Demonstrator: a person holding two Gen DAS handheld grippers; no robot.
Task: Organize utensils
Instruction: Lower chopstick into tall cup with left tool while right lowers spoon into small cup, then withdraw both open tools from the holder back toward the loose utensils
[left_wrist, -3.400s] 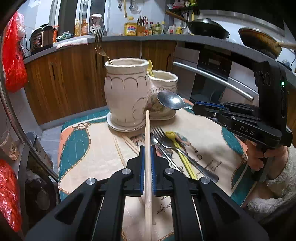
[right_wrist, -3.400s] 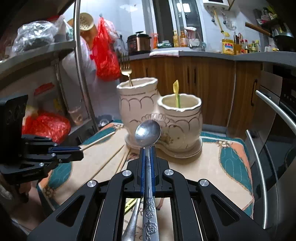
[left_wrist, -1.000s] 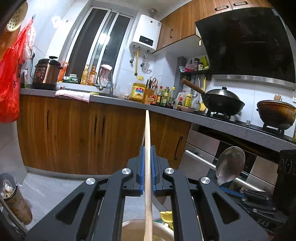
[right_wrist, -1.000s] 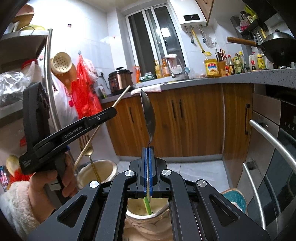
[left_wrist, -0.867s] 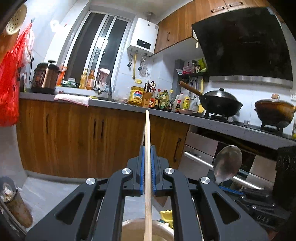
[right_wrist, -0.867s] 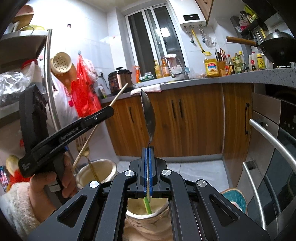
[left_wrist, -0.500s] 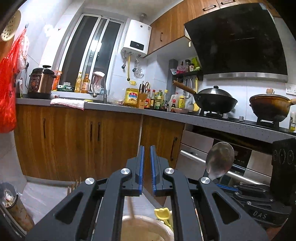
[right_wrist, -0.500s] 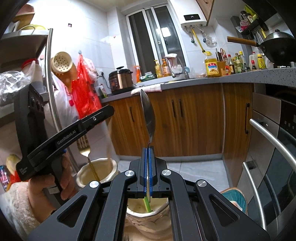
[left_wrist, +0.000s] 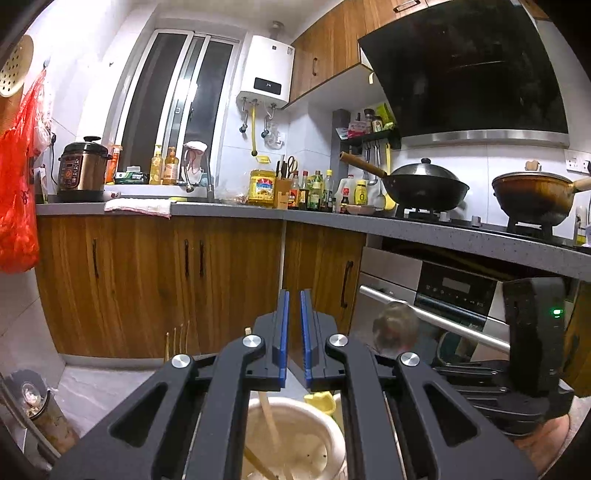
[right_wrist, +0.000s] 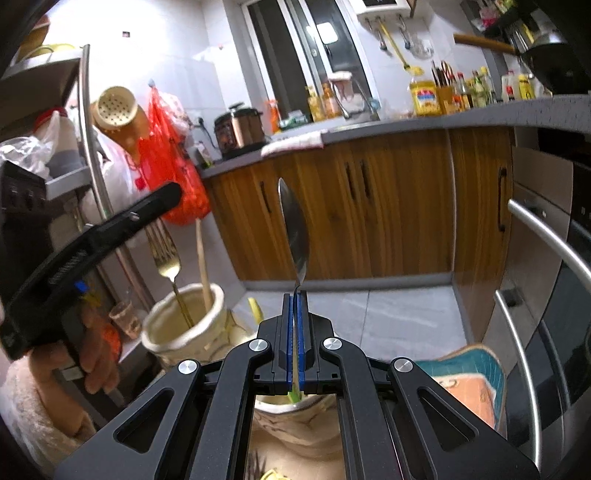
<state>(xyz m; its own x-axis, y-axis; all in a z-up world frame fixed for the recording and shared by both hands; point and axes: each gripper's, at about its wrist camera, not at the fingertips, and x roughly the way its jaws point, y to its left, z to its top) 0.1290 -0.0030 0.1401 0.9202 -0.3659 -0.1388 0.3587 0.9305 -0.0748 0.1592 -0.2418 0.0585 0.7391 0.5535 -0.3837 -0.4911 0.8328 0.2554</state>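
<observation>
Above the right jar (right_wrist: 280, 410), the right gripper (right_wrist: 294, 295) pinches the spoon (right_wrist: 293, 229) thinly and could drop it askew; the left gripper (left_wrist: 291, 295) gapes empty.

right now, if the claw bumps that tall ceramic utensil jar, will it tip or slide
The tall ceramic jar looks thick-walled and probably heavy, so a light bump likely won't shift it. Its height, plus the fork and chopstick leaning out, may make it tippy. Likely chips if knocked.

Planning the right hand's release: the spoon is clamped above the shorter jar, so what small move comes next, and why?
Probably lower the right gripper straight down, then open. It is shut on the spoon, bowl up, handle over the shorter jar. The left gripper is open; its chopstick stands in the taller jar beside the fork.
</observation>
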